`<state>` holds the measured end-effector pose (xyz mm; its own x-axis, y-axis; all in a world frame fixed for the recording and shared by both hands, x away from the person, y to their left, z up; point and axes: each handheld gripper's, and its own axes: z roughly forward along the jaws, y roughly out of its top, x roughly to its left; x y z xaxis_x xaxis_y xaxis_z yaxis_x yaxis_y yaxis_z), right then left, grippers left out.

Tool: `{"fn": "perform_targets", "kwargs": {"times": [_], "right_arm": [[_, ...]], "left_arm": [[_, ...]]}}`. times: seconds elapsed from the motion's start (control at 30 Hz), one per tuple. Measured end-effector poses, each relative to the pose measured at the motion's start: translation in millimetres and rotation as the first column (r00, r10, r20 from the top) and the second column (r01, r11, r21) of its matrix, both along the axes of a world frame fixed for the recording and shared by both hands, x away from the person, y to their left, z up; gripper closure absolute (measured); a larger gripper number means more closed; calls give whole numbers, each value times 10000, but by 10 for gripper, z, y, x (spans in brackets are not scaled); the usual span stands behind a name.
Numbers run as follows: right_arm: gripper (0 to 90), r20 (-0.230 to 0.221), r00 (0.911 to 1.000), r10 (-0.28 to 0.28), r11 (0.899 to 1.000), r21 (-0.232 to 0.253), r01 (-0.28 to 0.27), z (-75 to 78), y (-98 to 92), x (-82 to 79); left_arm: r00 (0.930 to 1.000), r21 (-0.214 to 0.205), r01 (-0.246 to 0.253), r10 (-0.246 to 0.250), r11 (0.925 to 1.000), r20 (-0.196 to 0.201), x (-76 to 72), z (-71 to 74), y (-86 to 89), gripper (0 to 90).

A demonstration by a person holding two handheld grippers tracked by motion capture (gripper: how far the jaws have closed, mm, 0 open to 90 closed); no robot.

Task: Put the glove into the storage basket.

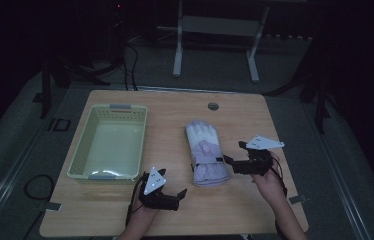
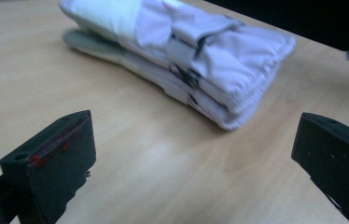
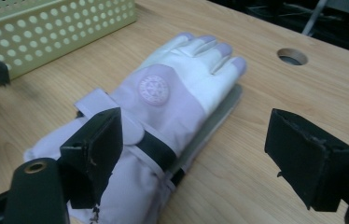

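High view: two stacked gloves (image 1: 206, 152), one basket (image 1: 109, 141), both claws (image 1: 181, 192) (image 1: 233, 153) open, empty.

Dim high view, gripper views perhaps motion-blurred

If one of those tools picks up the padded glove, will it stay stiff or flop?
The glove looks thickly padded and soft, so it would probably sag where unsupported. Its quilted fabric should grip well, not slip. Lying flat on the table, it should slide when pushed, not roll.
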<state>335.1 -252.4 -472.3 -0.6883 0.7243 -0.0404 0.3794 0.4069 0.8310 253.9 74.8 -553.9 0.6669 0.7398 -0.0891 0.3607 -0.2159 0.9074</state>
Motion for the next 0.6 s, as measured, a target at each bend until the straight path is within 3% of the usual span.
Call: {"fn": "perform_targets", "kwargs": {"times": [0.03, 0.07, 0.1, 0.17, 0.2, 0.3, 0.33, 0.4, 0.47, 0.53, 0.6], "right_arm": [[208, -17, 10000, -78, 10000, -61, 78, -3, -13, -2], [215, -62, 9981, -619, 9976, -301, 616, -4, -34, -10], [204, -236, 9965, -802, 9962, -357, 793, -5, -43, 2], [192, -436, 9950, -895, 9960, -86, 892, -4, -65, 35], [187, -495, 9946, -915, 9958, 35, 918, 3, -68, 48], [187, 32, 9917, -1284, 9914, -236, 1284, 21, -37, 72], [184, -48, 9912, -1321, 9909, -256, 1320, 20, -23, 87], [135, -263, 9923, -1209, 9927, -8, 1209, 13, 7, 104], [110, -119, 9962, -866, 9962, -122, 864, 1, 57, 89], [124, -137, 9992, -370, 9991, 185, 373, -12, 81, 80], [131, -166, 9996, -215, 9995, 216, 218, -37, 114, 81]], "left_arm": [[9994, -105, -1, -2, 9999, -346, 54, 66, -2, 0], [9991, -157, -76, 69, 9998, -426, 68, 101, -7, 0], [9989, -54, -233, 230, 9997, -418, 79, 137, -22, 0], [9980, 206, -273, 284, 9994, -573, 121, 213, -63, 0], [9983, 348, -200, 218, 9992, -548, 149, 246, -90, 0], [9992, 683, -195, 218, 9975, -328, 236, 327, -165, 0], [9992, 678, -237, 258, 9974, -299, 266, 348, -185, 0], [9991, 578, -26, 51, 9983, -427, 335, 381, -221, 1], [9969, 378, 153, -123, 9992, -775, 412, 395, -262, 0], [9807, -336, 769, -817, 9965, -1777, 511, 402, -299, 0], [9867, -513, 630, -699, 9967, -1470, 558, 401, -338, 0]]}}
